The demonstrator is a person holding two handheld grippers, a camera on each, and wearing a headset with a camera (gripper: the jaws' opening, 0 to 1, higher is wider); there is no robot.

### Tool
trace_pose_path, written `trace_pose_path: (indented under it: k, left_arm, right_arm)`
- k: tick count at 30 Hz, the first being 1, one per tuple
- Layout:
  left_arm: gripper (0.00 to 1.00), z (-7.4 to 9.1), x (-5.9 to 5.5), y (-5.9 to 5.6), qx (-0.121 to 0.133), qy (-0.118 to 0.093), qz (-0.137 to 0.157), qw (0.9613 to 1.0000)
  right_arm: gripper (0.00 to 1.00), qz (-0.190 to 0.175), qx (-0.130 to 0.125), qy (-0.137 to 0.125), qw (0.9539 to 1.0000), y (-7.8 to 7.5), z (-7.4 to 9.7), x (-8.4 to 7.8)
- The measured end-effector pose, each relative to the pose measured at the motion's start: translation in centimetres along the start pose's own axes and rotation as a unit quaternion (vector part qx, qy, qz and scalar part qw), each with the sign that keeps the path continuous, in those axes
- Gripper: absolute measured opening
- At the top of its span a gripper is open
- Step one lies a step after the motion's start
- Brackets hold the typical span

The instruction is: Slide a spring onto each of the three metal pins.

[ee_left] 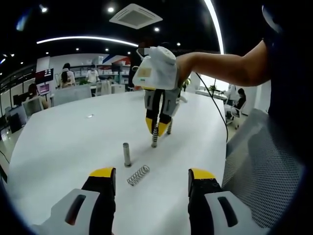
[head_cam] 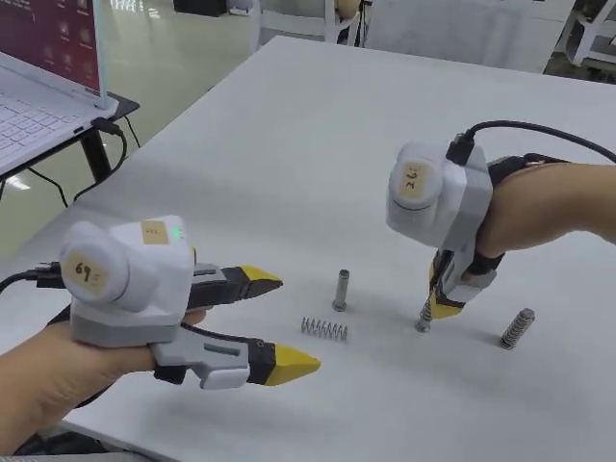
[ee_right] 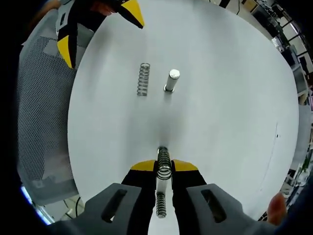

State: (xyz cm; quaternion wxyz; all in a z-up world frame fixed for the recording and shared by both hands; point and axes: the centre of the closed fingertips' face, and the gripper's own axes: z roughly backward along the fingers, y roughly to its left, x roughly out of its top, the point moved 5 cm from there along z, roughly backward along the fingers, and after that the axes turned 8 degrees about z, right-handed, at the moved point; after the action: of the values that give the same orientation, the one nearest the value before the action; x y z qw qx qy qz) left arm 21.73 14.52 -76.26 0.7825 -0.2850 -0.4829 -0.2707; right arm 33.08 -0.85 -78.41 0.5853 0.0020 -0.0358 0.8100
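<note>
**Table** point(head_cam: 318, 125): white, broad, with open surface to the far side and to the L of the work. In head view its L edge runs diagonally down toward the near-L corner. Work items sit well in from every edge.

**Laptop** point(head_cam: 38, 87): off the table, on a separate stand past the L edge.

**Mesh chair** point(ee_left: 266, 166): grey, just beside the table edge on the person's side.

**Bare pin** point(head_cam: 341, 289): upright, no spring on it, open room all round.

**Loose spring** point(head_cam: 323, 329): lies flat on the table near the bare pin, on its near side, not touching it. It is ahead of the left gripper's tips.

**Middle pin** point(head_cam: 423, 322): stands on the table R of the bare pin, under the right gripper.

**Held spring** point(ee_right: 164, 166): pinched betw. the right gripper's yellow tips, lower end round the middle pin.

**Third pin** point(head_cam: 517, 328): furthest R, with a spring round it. It looks tilted in head view; cannot tell if it truly leans.

**Left gripper** point(head_cam: 287, 320): low over the near-L part of the table, roughly level, pointing toward the pins. Jaws spread wide, nothing betw. them. Left hand point(head_cam: 58, 375) wraps the body from behind and below.

**Right gripper** point(head_cam: 441, 306): points steeply down at the table, jaws clenched on the held spring. Right hand point(head_cam: 529, 207) grips it from the R, forearm entering from the R side of the view. Black cable point(head_cam: 539, 130) loops off the top.

**Spacing**: grippers well apart, with the bare pin and loose spring betw. them.
</note>
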Motion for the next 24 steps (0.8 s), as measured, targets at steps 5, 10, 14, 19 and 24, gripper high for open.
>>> trace_pose_path:
  k: [5, 10, 14, 19, 24]
  left_arm:
    - [0.54, 0.0, 0.0, 0.0, -0.002, 0.001, 0.000, 1.0000]
    - [0.53, -0.1, -0.1, -0.1, -0.002, 0.003, 0.000, 1.0000]
    - [0.53, -0.1, -0.2, -0.1, -0.003, 0.005, 0.000, 1.0000]
    - [0.52, -0.1, -0.3, 0.0, -0.002, 0.007, 0.001, 1.0000]
    - [0.52, -0.2, -0.3, 0.0, -0.003, 0.011, 0.000, 0.9999]
  right_arm:
    - [0.09, -0.002, 0.003, 0.000, 1.0000, 0.1, -0.4, 0.0]
    - [0.09, -0.004, 0.006, 0.000, 1.0000, 0.1, -0.8, 0.0]
    - [0.09, -0.006, 0.007, 0.000, 1.0000, 0.2, -1.2, -0.1]
    - [0.09, -0.007, 0.005, -0.003, 1.0000, 0.1, -1.4, 0.0]
    - [0.09, -0.007, 0.000, -0.006, 1.0000, -0.1, -1.4, 0.2]
